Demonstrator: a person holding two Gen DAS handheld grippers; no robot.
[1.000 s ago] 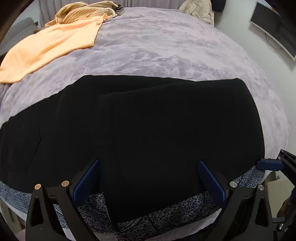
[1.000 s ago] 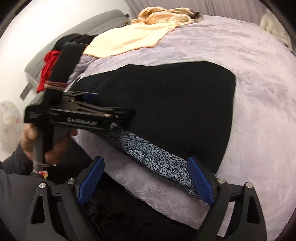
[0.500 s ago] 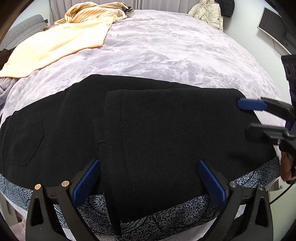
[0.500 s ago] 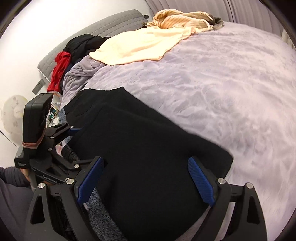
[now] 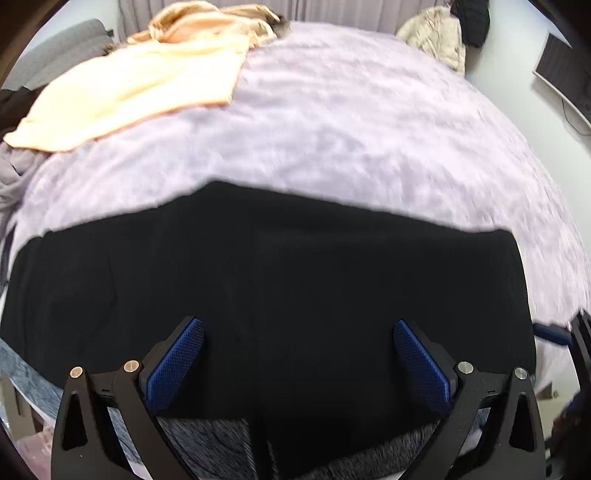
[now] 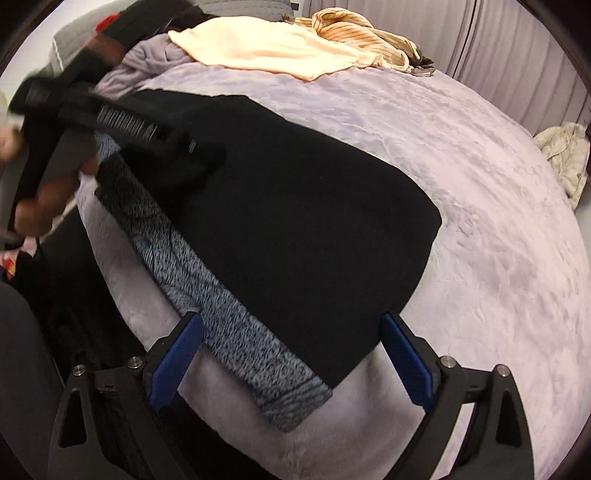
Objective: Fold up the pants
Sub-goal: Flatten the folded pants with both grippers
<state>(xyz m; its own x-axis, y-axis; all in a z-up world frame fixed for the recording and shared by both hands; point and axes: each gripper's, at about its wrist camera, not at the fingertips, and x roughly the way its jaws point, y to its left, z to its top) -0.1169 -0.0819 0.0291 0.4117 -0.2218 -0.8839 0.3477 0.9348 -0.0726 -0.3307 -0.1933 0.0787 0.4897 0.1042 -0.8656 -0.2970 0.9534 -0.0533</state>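
Black pants (image 5: 280,280) lie folded across the near part of the lilac bed (image 5: 351,122); part of them overlaps as a second layer. A blue-grey speckled cloth (image 6: 221,306) sticks out from under their near edge. My left gripper (image 5: 299,354) hovers open over the pants' near edge, nothing between its blue pads. My right gripper (image 6: 291,354) is open too, at the pants' (image 6: 303,206) right-hand end, straddling the corner of the black and speckled fabric without gripping it. In the right wrist view a hand (image 6: 44,192) holds the blurred left gripper (image 6: 199,149) at the pants' far end.
A peach cloth (image 5: 133,88) and a striped garment (image 5: 210,18) lie at the bed's far left. A beige jacket (image 5: 432,33) sits at the far right, and a monitor (image 5: 565,77) hangs on the wall. A grey headboard (image 6: 240,5) and dark clothes are at the left.
The left gripper has moved forward over the pants, now blurred. The right gripper has swung back to the pants' right end, near the bed edge. Both stay open.
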